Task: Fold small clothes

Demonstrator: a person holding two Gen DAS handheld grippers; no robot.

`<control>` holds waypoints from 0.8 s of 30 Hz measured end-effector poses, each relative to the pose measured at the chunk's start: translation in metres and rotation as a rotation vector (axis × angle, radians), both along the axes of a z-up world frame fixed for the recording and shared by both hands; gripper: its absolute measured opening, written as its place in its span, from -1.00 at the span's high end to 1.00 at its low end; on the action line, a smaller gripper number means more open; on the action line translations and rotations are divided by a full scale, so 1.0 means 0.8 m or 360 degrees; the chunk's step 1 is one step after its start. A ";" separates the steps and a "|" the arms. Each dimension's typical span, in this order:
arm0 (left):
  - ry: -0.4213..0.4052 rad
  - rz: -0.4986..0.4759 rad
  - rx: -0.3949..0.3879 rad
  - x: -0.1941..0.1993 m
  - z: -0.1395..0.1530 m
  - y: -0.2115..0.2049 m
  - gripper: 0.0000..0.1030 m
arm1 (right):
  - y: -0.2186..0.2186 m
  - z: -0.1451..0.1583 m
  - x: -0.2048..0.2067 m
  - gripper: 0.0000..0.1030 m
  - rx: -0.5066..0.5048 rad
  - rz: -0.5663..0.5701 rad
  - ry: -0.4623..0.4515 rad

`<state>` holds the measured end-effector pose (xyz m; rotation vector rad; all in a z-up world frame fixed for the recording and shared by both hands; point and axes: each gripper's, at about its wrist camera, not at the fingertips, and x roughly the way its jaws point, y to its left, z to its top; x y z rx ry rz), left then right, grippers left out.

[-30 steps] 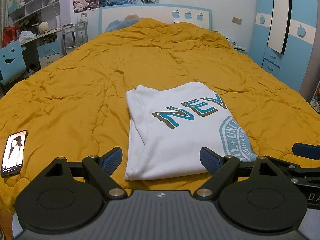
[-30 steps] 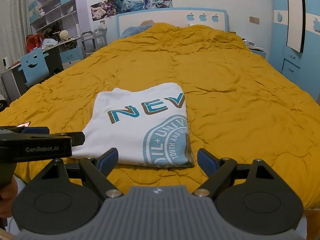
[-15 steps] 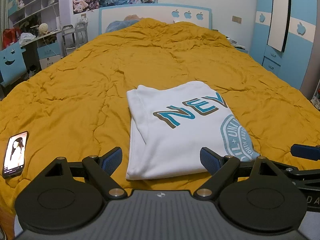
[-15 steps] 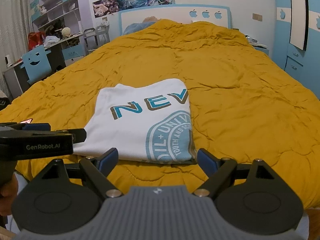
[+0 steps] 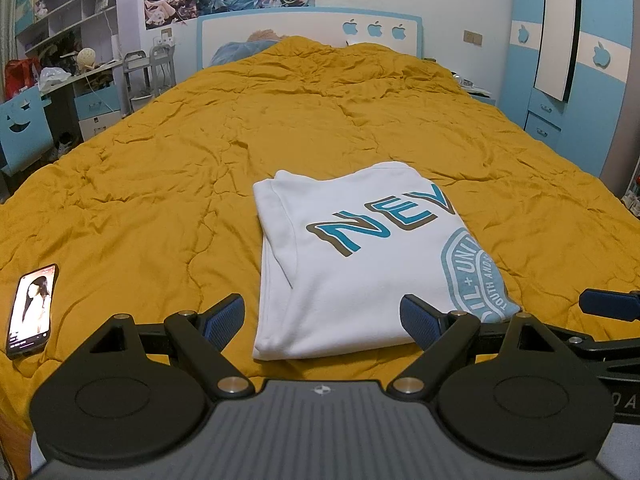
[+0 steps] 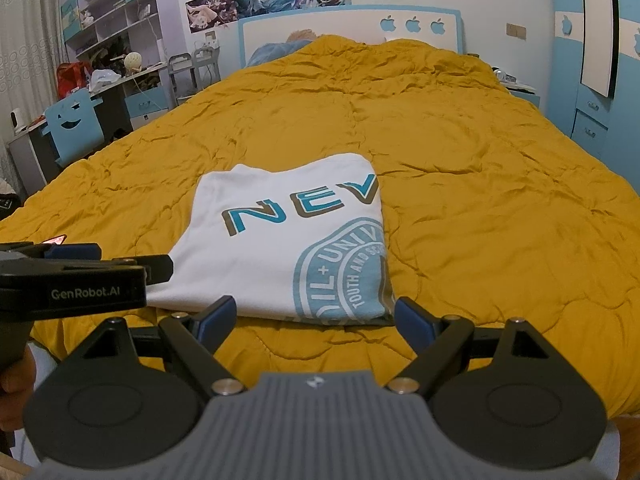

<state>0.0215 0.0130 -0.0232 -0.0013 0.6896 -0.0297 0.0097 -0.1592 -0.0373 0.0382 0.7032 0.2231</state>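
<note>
A white T-shirt [image 5: 360, 264] with blue "NEV" lettering and a round blue crest lies folded into a neat rectangle on the mustard-yellow bed cover [image 5: 160, 184]. It also shows in the right wrist view [image 6: 288, 240]. My left gripper [image 5: 322, 322] is open and empty, just short of the shirt's near edge. My right gripper [image 6: 314, 320] is open and empty, also just short of the near edge, towards the shirt's right corner. The left gripper's side shows in the right wrist view [image 6: 80, 276], and one right fingertip [image 5: 608, 304] shows in the left wrist view.
A phone [image 5: 32, 310] with a lit screen lies on the cover at the near left. A desk, shelves and a blue chair [image 6: 74, 126] stand left of the bed. A blue wardrobe [image 5: 576, 60] stands at the right. The headboard [image 5: 312, 28] is at the far end.
Both grippers have drawn back and risen slightly; the shirt sits a little farther off in both views. The shirt itself has not moved. Both grippers stay open.
</note>
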 end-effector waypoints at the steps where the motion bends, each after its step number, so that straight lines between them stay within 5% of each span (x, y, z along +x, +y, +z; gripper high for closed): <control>1: 0.0001 0.0001 0.0000 0.000 0.000 -0.001 -0.98 | -0.001 0.000 0.001 -0.59 0.0001 0.0001 0.0002; 24: 0.0003 -0.0001 0.0003 0.000 0.002 0.002 -0.98 | -0.003 -0.003 0.003 -0.59 0.0000 0.0000 0.0010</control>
